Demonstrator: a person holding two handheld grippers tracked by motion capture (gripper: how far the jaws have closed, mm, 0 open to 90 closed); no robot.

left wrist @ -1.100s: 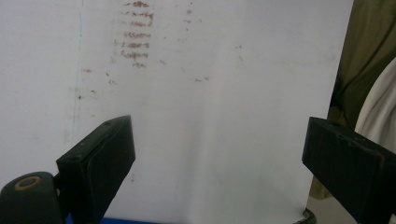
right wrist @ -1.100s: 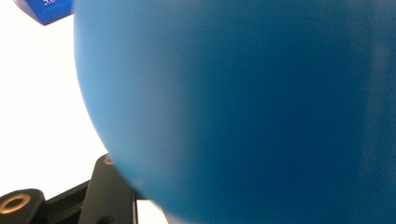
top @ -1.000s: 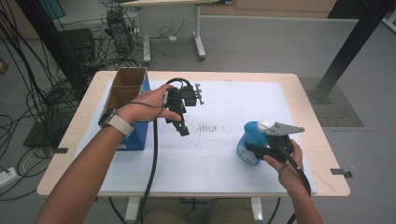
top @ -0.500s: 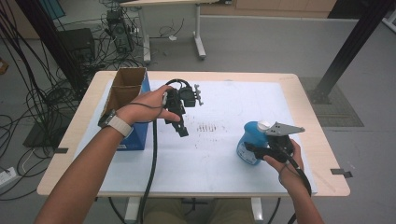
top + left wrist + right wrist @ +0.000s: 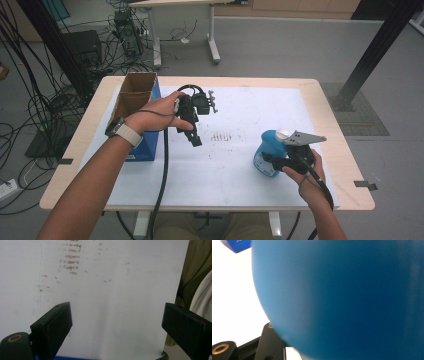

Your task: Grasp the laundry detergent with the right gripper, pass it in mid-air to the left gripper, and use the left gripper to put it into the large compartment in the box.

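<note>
At lower right of the high view, the right gripper [image 5: 276, 161] is clamping a blue spray bottle [image 5: 268, 151] on the worktop [image 5: 235, 165]. At centre, the left gripper [image 5: 195, 139] is hovering, jaws wide and empty.

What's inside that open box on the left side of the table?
The open box shows only bare brown inner walls from the high view. Its bottom is in shadow and partly behind the left hand, so contents there cannot be told.

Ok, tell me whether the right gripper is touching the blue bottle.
Touching: in the high view the right gripper clamps the blue bottle; in its own view the bottle sits against the jaw.
</note>
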